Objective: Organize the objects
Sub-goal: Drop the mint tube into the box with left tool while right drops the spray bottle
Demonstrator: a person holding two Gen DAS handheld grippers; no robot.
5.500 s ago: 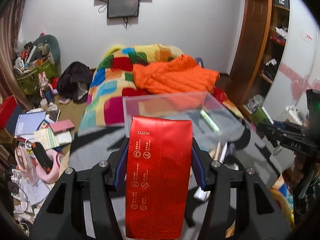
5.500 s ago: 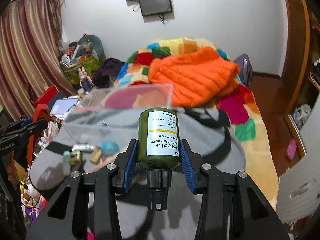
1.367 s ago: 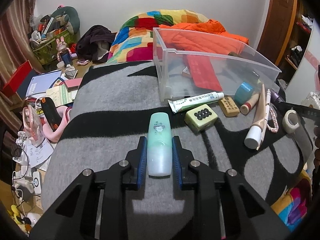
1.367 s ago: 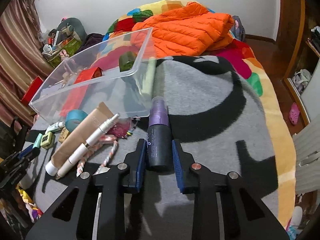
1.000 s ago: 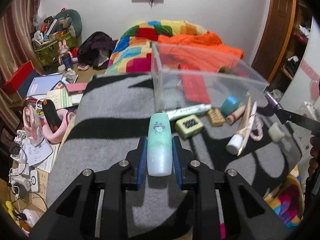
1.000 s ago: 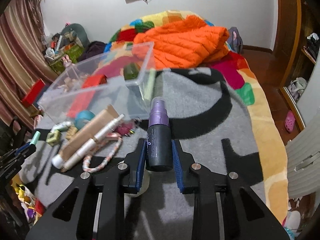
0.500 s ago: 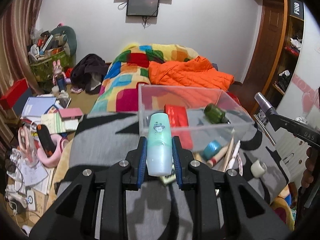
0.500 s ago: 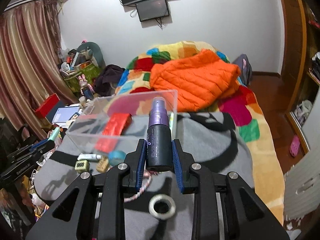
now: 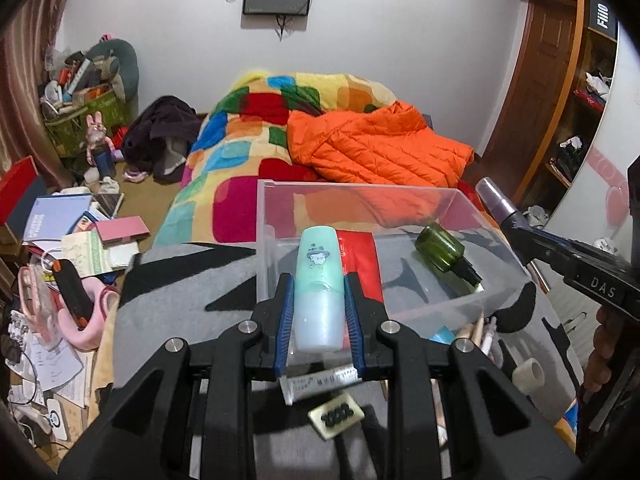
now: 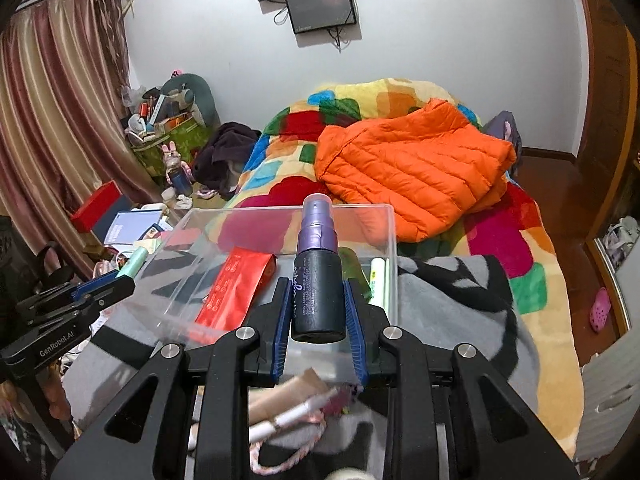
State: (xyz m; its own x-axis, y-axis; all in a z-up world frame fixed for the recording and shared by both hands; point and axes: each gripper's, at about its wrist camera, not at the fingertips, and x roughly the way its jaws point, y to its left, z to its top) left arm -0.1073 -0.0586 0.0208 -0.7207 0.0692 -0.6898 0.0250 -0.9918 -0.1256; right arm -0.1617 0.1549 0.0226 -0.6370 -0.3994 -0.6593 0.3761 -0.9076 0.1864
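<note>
1. Spreading across the bed, the grey blanket (image 9: 192,280) serves as the work surface, with the clear bin (image 9: 496,228) set on it as the collecting spot
2. Already lying inside the bin are a red packet (image 10: 236,284) and a green bottle (image 9: 440,246), so the sorting looks partly done; a tube (image 9: 320,380), a small tile (image 9: 336,414), a tape roll (image 9: 528,374) and what seem to be pens, partly blurred, wait outside on the blanket
3. The left gripper (image 9: 319,304) is pinching a mint bottle (image 9: 319,288) by its sides, held lengthwise, cap forward, raised above the bin's near wall, probably ready to drop in
4. The right gripper (image 10: 319,304) is clamped on a dark spray bottle (image 10: 319,280), its purple nozzle pointing ahead over the bin's near rim
5. Both tools are held level and aimed at the bin from opposite sides, each visible in the other's view
</note>
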